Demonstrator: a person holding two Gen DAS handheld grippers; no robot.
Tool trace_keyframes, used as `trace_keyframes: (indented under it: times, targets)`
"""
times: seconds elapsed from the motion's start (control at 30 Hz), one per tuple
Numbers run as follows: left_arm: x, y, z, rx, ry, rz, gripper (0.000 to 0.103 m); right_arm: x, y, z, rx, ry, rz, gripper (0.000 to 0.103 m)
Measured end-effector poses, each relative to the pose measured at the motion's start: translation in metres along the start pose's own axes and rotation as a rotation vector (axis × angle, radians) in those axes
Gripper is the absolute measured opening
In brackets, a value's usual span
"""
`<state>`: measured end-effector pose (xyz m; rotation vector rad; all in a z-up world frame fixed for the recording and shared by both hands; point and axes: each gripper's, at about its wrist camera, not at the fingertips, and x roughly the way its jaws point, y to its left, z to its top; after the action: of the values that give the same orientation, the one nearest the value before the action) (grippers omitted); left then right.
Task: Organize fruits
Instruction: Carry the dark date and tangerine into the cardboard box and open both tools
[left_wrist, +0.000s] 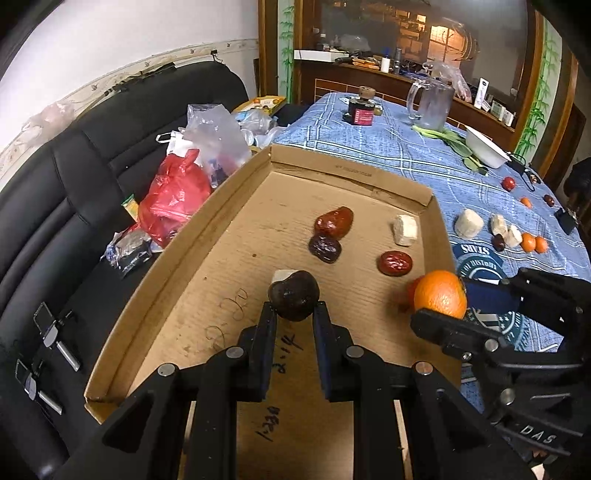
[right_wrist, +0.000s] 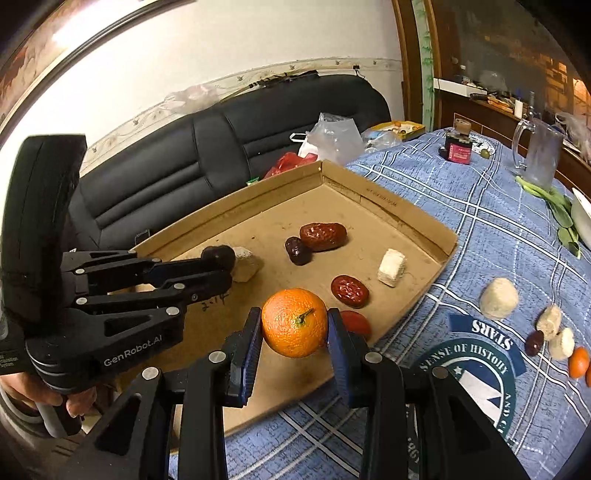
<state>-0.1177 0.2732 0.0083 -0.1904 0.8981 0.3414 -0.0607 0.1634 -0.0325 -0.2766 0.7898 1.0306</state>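
Observation:
A shallow cardboard tray (left_wrist: 207, 229) (right_wrist: 417, 218) lies on the blue tablecloth. My left gripper (left_wrist: 294, 308) is shut on a dark brown date (left_wrist: 293, 295) (right_wrist: 218, 256) over the tray's near middle, just in front of a pale chunk (right_wrist: 245, 264). My right gripper (right_wrist: 293, 328) is shut on a small orange (right_wrist: 294, 322) (left_wrist: 439, 293) above the tray's near right edge. In the tray lie red dates (left_wrist: 334, 221) (left_wrist: 394, 263), a dark date (left_wrist: 325, 248) and a white cube (left_wrist: 405, 229). More fruit pieces (left_wrist: 517, 236) (right_wrist: 498, 298) lie loose on the cloth to the right.
A black sofa (left_wrist: 92, 155) with plastic bags (left_wrist: 177, 195) runs along the tray's left side. A glass jug (left_wrist: 432, 103), a dark bottle (left_wrist: 364, 110), green leaves and a white bowl (left_wrist: 485, 149) stand on the far table. A hand (right_wrist: 22, 391) holds the left gripper's handle.

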Motion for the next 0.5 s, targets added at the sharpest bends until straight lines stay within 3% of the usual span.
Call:
trace_keyframes:
  times: [0.3,0.5]
  targets:
    - [0.008,0.003,0.007,0.002,-0.005,0.021,0.019,0.023,0.002,0.005,0.025,0.022,0.009,0.039]
    - [0.013,0.001,0.013,0.003,-0.010,0.015,0.019,0.037,0.002,0.010,-0.009,0.043,-0.039,0.039]
